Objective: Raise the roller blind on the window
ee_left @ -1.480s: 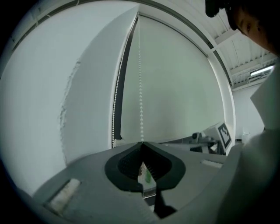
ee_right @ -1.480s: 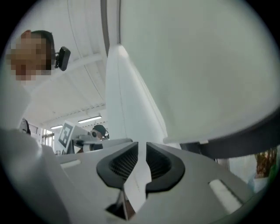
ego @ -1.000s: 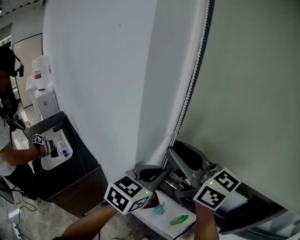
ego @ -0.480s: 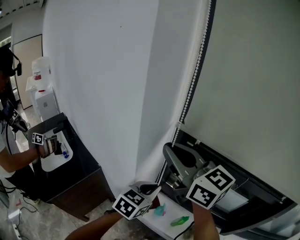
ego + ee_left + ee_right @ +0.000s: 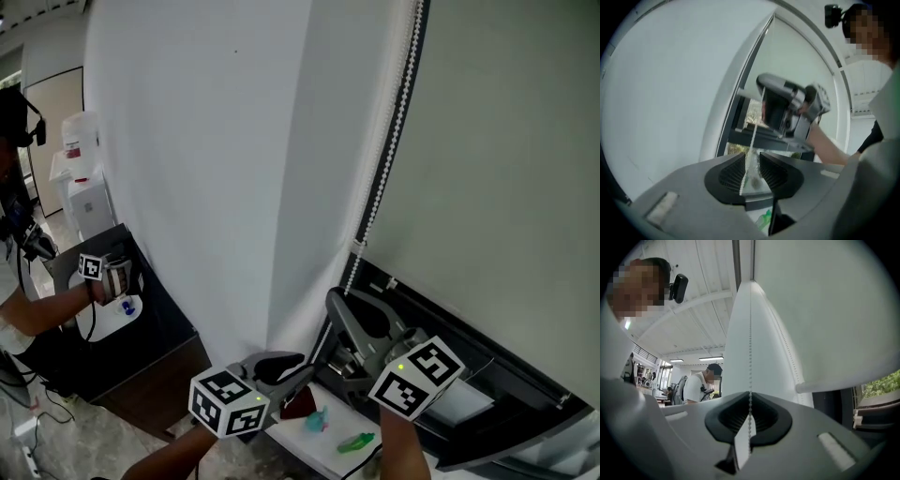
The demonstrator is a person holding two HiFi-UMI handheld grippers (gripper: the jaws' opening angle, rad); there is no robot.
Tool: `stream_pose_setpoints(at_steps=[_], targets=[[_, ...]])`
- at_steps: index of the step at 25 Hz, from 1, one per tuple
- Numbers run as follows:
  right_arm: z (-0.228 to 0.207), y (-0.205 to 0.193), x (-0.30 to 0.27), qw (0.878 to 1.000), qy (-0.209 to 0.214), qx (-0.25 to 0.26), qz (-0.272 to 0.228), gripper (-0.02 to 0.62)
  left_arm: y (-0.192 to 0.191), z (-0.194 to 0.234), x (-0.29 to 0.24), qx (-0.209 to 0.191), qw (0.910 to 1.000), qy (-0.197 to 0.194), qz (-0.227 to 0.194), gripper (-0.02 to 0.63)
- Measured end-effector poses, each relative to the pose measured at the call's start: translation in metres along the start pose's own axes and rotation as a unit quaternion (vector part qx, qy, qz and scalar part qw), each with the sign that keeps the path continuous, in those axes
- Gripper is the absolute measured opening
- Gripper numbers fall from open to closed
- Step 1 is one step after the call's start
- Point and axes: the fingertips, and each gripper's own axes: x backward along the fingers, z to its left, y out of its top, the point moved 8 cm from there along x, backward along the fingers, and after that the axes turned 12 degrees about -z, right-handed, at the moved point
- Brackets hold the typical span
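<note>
My right fingers [image 5: 733, 414] just closed, pinching the white bead chain [image 5: 750, 357] beside the white fabric roller blind [image 5: 206, 141]. My left fingers [image 5: 732, 171] just opened; chain passes between them, ungripped.

Blind [image 5: 206, 150] and window frame [image 5: 525, 398] block ahead; table [image 5: 164, 330] stands left.

Matt cloth, beaded plastic and dark smooth framing.
The white fabric roller blind [image 5: 206, 169] looked matt and smooth, faintly creased down one fold. The thin white beaded cord [image 5: 379, 187] showed small, slightly glossy, plastic-looking beads. The black window frame [image 5: 516, 380] looked smooth with a dull sheen; the dark table [image 5: 159, 328] had a satin top.
</note>
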Motion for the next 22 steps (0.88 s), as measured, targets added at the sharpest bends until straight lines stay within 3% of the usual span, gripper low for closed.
stream_pose_setpoints(at_steps=[3,7,16,22], targets=[[-0.002,-0.002,0.003,1.0,0.0,0.0,0.009,0.015,0.055,-0.014,0.007,-0.014,0.9976,-0.023,-0.063,0.104],[0.0,-0.024,0.013,0.999,-0.005,-0.002,0.031,0.015,0.11,-0.03,0.005,-0.025,0.9942,-0.033,-0.1,0.103],[0.011,-0.068,0.036,0.999,-0.021,-0.018,0.047,0.015,0.128,-0.037,-0.038,-0.101,0.9921,-0.008,-0.073,0.133],[0.006,-0.096,0.058,0.996,-0.045,-0.033,0.071,0.015,0.143,-0.042,-0.048,-0.112,0.9891,-0.012,-0.095,0.133]])
